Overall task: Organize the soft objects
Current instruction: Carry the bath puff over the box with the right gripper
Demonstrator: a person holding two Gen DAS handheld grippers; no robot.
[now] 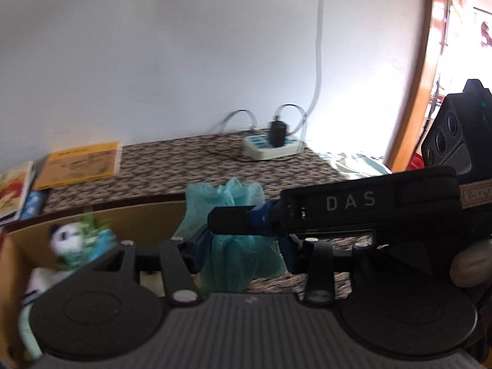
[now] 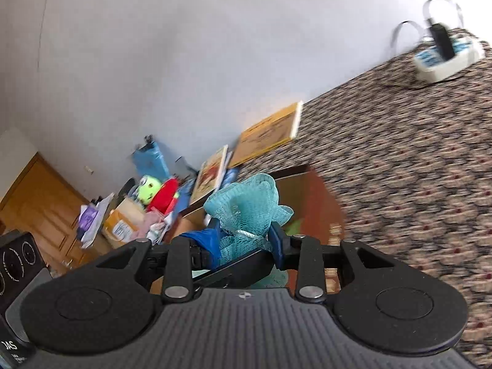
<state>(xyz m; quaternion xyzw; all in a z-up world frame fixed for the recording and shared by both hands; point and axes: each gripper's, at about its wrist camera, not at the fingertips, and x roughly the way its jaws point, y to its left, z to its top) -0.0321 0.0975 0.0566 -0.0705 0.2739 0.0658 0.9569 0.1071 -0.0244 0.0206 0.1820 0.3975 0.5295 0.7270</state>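
A teal mesh bath sponge (image 1: 236, 233) hangs between the blue pads of my left gripper (image 1: 243, 246), just right of the open cardboard box (image 1: 144, 218). My right gripper (image 2: 246, 240) reaches in from the right and is shut on the same sponge (image 2: 249, 206); its black fingers (image 1: 233, 220) cross in front of the sponge in the left wrist view. Inside the box lies a panda plush with green leaves (image 1: 73, 240) and some white and pale green cloth (image 1: 33, 283).
The box stands on a patterned bedspread (image 2: 415, 160). Books (image 1: 77, 164) lie by the wall at the left. A white power strip with a black charger (image 1: 272, 144) sits at the back. A heap of toys and packets (image 2: 147, 206) lies on the floor beyond the bed.
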